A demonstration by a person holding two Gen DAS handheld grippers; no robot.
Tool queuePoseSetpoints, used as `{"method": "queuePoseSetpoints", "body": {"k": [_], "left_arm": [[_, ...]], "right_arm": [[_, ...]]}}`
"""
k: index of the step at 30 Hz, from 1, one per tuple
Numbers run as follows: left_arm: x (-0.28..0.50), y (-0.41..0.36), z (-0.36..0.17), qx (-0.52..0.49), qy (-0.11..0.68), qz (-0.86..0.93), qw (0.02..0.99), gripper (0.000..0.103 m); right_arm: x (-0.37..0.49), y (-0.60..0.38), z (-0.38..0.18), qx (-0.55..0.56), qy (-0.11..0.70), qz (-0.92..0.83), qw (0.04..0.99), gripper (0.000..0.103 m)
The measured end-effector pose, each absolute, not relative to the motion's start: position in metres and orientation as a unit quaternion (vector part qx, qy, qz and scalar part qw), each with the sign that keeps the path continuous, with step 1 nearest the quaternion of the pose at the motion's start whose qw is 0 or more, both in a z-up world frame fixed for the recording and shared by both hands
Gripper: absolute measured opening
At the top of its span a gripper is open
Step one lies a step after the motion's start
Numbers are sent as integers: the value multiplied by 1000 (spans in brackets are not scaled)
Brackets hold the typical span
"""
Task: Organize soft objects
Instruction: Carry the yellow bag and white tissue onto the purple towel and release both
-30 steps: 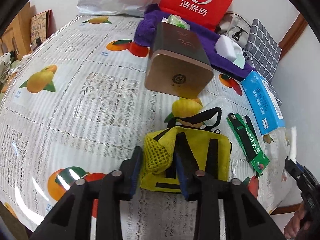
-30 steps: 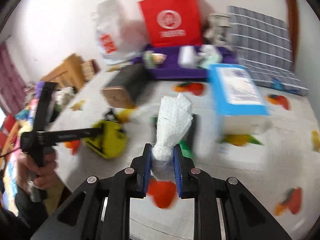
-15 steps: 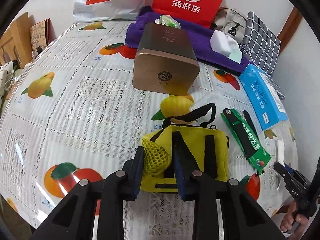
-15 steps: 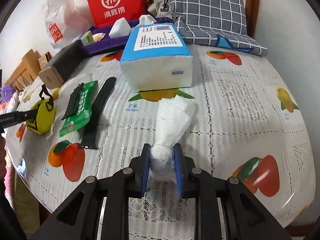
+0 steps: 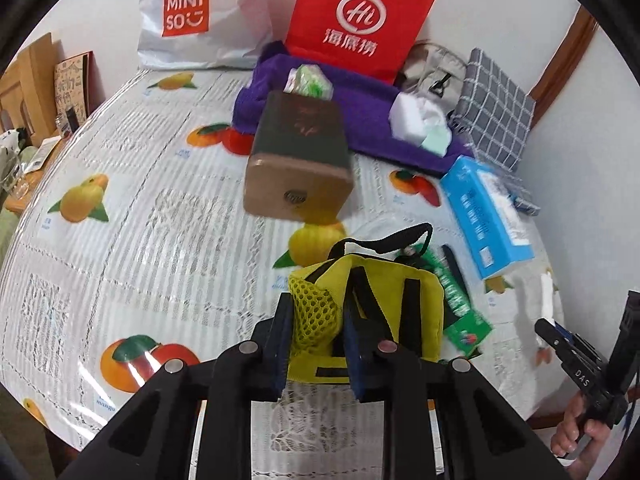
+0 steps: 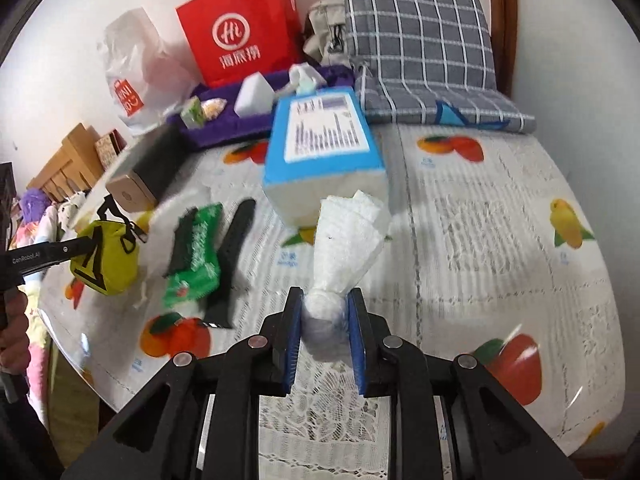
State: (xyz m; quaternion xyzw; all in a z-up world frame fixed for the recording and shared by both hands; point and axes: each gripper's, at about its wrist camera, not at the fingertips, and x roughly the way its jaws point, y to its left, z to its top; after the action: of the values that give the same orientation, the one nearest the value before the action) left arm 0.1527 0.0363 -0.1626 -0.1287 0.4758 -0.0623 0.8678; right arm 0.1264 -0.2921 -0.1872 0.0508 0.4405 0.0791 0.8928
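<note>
A small yellow pouch [image 5: 384,304] with black straps hangs just above the table. My left gripper [image 5: 316,320] pinches its mesh corner, and the jaws are still closing on it. The right wrist view shows the same pouch [image 6: 106,256] at the far left, held off the cloth by the left gripper [image 6: 86,246]. My right gripper [image 6: 324,312] is shut on the twisted end of a white tissue [image 6: 348,236], which fans out above the pads. A purple towel [image 5: 360,108] at the back carries a white sponge [image 5: 408,116] and small packets.
A blue tissue pack [image 6: 324,148] lies ahead of the right gripper. A green packet [image 6: 196,256] and a black strap [image 6: 232,256] lie left of it. A brown box [image 5: 300,164] sits mid-table. A red bag [image 5: 360,20], a white bag [image 5: 192,20] and a checked cushion [image 6: 420,28] line the back.
The left jaws narrowed onto the pouch's mesh corner and lifted it off the cloth. The right gripper swung across the table with the tissue held the whole time.
</note>
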Motion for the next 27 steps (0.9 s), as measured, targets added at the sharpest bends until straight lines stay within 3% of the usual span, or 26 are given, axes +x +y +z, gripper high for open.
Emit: {"method": "queuePoseSetpoints", "body": {"k": [27], "left_arm": [[228, 47, -92, -137, 426, -70, 891, 22]], "right_arm": [[224, -255, -101, 23, 393, 97, 914, 22]]}}
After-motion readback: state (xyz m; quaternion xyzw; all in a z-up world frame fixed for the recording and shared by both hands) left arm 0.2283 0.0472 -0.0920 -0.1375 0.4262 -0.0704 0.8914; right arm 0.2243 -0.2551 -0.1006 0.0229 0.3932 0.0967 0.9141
